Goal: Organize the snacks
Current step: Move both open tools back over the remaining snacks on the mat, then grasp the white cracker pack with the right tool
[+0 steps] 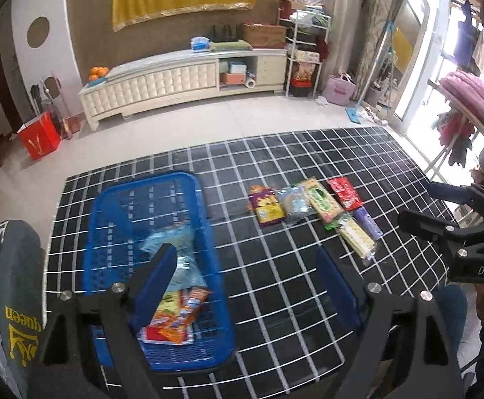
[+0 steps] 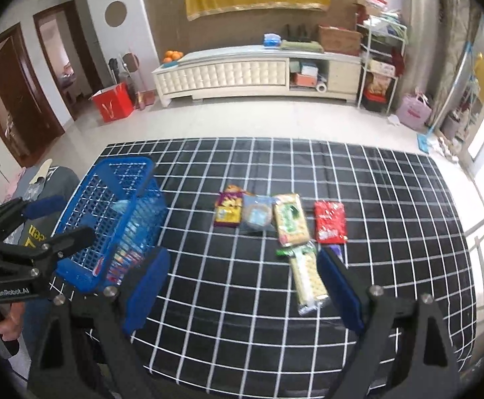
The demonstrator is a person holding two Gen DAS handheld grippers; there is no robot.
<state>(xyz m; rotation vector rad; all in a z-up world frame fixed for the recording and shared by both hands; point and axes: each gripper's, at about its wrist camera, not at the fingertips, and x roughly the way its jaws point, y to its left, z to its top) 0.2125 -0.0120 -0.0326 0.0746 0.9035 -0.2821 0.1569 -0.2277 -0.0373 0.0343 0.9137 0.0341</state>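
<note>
With both the left gripper [image 1: 245, 266] and right gripper [image 2: 243, 286] gaping empty, we should square the right over the long cream cracker packet [image 2: 306, 276], seemingly loose, right of the blue slatted plastic basket [image 2: 119, 206].

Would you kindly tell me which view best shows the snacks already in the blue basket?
The left wrist view: it looks down into the blue basket at the packets. The right wrist view glimpses them only through the mesh wall.

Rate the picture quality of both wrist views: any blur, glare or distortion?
Left wrist view: strong fisheye bending of the grid cloth; the blue basket is smeared by motion blur; the window is blown out. Right wrist view: same bending, milder blur on the cracker pack, glare at the right edge.
</note>
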